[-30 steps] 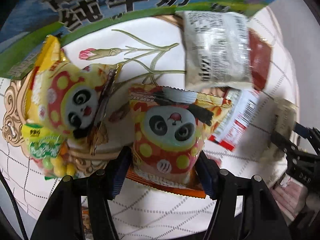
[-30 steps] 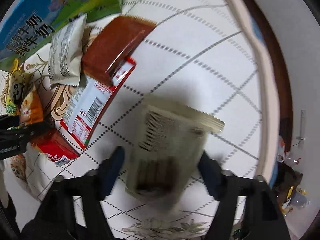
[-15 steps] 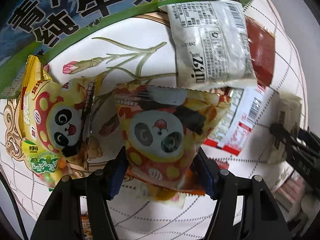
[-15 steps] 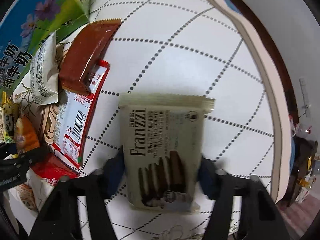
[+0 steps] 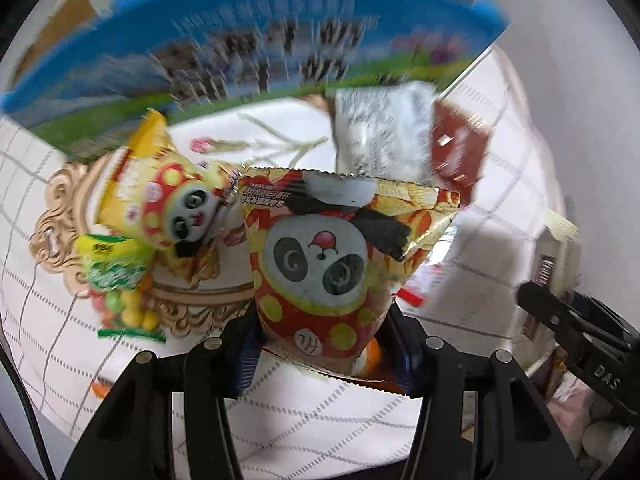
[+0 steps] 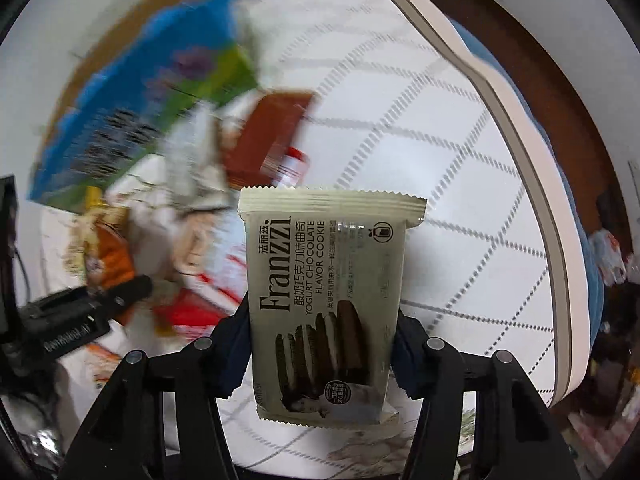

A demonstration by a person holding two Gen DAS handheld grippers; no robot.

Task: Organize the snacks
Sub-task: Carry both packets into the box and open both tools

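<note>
Left wrist view
- Left gripper (image 5: 324, 350): pointing almost straight down, jaws closing on the red-and-yellow foil snack bag with a panda face (image 5: 332, 268); both pads pressed its lower sides and it hung clear of the cloth.
- Bag axis: long axis ran from 6 to 12 o'clock, serrated top seal at 12, narrow end down between the pads; slight lean toward 1.
- Left on the cloth: a yellow panda-print snack bag (image 5: 168, 204) at 9 o'clock, a white printed wrapper (image 5: 380, 136) at 1, a flat dark-red packet (image 5: 460, 152) beside it at 2.
- Box: a blue-and-green printed carton (image 5: 248, 48) across 11 to 1, blurred; whether it is the target I cannot tell.
- Surface: white tablecloth with a dotted grid (image 5: 320, 420).

Right wrist view
- Right gripper (image 6: 322, 344): clamped on the beige Franzzi chocolate cookie packet (image 6: 324, 300), pads on both long edges, packet off the table.
- Packet axis: long axis 6 to 12 o'clock, crimped seal at 12, cookie picture toward 6; lettering read sideways.
- Pile: red and white packets blurred at 10 o'clock, near the carton.

Progress
- Judged early to middle: two snacks in hand, neither placed; at least three loose on the cloth.
</note>
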